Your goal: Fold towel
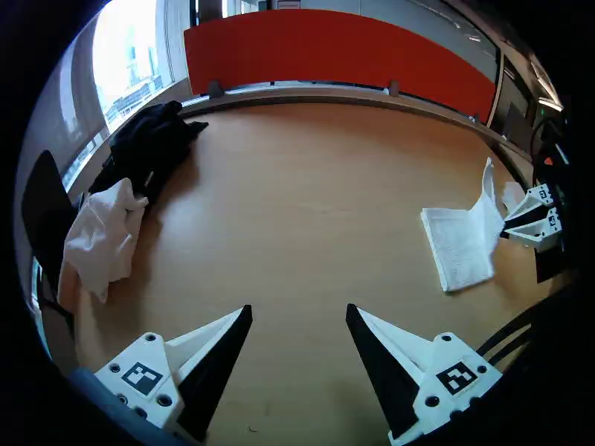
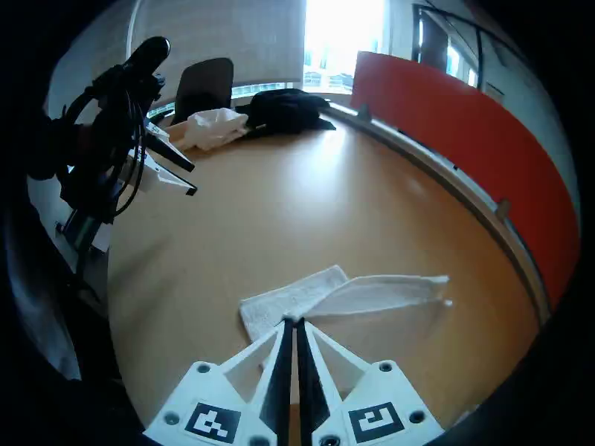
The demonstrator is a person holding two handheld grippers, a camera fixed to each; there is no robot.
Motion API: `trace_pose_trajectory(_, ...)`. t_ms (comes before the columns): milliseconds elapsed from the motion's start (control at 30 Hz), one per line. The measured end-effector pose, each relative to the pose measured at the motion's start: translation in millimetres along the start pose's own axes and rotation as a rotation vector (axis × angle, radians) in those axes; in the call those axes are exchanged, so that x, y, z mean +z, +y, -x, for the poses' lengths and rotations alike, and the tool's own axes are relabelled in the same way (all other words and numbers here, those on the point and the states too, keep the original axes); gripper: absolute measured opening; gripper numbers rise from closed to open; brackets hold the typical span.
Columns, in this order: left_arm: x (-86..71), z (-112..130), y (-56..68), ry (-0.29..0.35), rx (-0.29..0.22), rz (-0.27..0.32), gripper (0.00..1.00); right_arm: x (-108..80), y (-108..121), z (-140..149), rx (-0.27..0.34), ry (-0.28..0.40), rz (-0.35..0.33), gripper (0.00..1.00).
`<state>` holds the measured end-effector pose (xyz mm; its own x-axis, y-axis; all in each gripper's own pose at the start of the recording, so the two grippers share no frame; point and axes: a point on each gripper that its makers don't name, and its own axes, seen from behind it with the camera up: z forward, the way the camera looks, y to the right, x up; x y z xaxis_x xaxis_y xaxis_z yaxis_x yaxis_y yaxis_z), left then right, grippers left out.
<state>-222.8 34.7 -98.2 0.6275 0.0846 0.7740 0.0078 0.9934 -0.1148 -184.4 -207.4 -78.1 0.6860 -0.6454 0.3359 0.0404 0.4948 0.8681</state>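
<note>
Currently right gripper (image 2: 293, 325) is clamping a lifted edge of the white terry towel (image 2: 291, 301), which is lying at the right of the tan wooden table (image 1: 297, 208). Left gripper (image 1: 297, 312) is hovering released, well apart. Suggest carrying the flap across low, aligning edges before releasing.

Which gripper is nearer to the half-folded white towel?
Right. The right gripper pinches the towel at its edge; the left gripper hangs open over the table, well apart from it.
</note>
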Motion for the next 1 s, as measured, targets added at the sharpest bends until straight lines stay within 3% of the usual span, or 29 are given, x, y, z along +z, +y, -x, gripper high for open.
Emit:
trace_pose_trajectory(133, 0.7, 1.2, -1.3, -0.004, 0.002, -0.002, 0.94, 7.4, -7.3, 7.4, 0.020, -0.023, -0.022, 0.46)
trace_pose_trajectory(300, 1.0, 1.1, -2.1, -0.005, 0.009, -0.003, 0.94, 8.4, -8.0, 15.3, 0.046, -0.038, -0.022, 0.76)
trace_pose_trajectory(1000, 0.8, -1.2, 2.6, 0.000, 0.005, 0.002, 0.94, 0.6, -1.7, 50.3, 0.080, -0.091, 0.016, 0.76)
